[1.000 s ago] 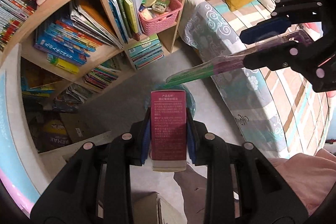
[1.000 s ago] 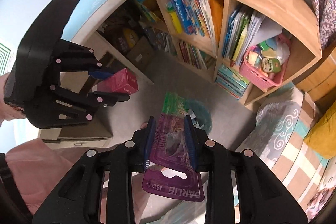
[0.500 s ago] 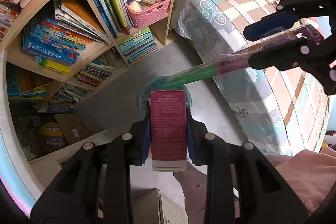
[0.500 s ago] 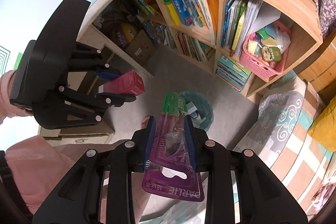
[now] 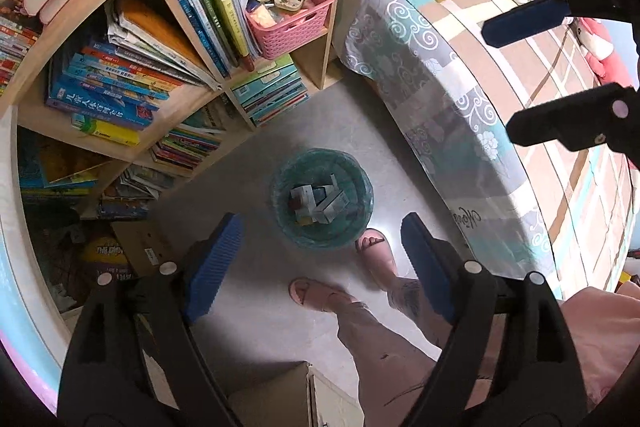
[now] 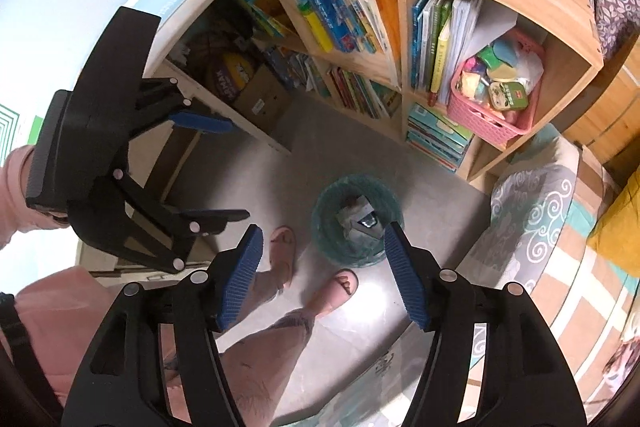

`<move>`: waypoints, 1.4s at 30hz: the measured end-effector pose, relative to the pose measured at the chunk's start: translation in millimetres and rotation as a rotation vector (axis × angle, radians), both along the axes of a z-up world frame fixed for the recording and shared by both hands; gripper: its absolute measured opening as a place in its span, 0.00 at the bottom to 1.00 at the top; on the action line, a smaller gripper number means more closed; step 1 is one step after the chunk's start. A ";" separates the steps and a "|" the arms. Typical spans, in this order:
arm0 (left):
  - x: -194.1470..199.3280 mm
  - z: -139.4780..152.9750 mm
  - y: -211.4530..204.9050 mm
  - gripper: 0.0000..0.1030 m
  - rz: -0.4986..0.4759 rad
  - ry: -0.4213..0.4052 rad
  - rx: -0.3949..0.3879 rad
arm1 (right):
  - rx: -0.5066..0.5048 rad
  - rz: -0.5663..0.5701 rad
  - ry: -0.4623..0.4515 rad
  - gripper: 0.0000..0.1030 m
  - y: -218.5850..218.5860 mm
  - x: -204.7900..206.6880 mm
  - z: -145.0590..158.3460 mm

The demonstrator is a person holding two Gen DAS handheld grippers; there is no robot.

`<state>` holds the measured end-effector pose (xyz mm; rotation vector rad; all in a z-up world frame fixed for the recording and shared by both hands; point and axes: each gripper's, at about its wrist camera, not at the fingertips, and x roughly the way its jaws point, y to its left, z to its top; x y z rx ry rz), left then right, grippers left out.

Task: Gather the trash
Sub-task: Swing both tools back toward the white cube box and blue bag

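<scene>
Teal mesh forms the bin [image 5: 322,201], which stands on the grey floor [image 5: 280,131] between the bookshelf [image 5: 168,39] and the bed [image 5: 460,99]. Several small boxes [image 5: 320,205] lie inside it, piled at its middle; in the right wrist view they show as a grey heap and cannot be told apart. The left gripper [image 5: 320,263] hangs above the floor with its blue pads [image 5: 212,267] spread wide and nothing between them; the bin sits just beyond the gap, slightly toward the left pad. The right gripper [image 6: 324,277] is likewise spread wide and empty, and the bin [image 6: 357,223] lies just ahead of its gap, close to the right pad [image 6: 406,287]. Each gripper shows in the other's view, off to the side of the bin and well apart from it. Two feet in pink sandals [image 5: 374,255] stand on the floor touching or just beside the bin's near rim. A pink basket [image 5: 292,23] sits in the shelf's corner compartment nearest the bed.
</scene>
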<state>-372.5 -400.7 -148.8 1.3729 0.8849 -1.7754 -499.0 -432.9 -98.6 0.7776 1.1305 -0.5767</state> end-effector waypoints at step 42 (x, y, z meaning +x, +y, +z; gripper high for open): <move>163.7 70.3 66.4 0.93 0.412 -0.051 -0.135 | -0.066 0.336 -0.073 0.77 6.3 135.9 42.0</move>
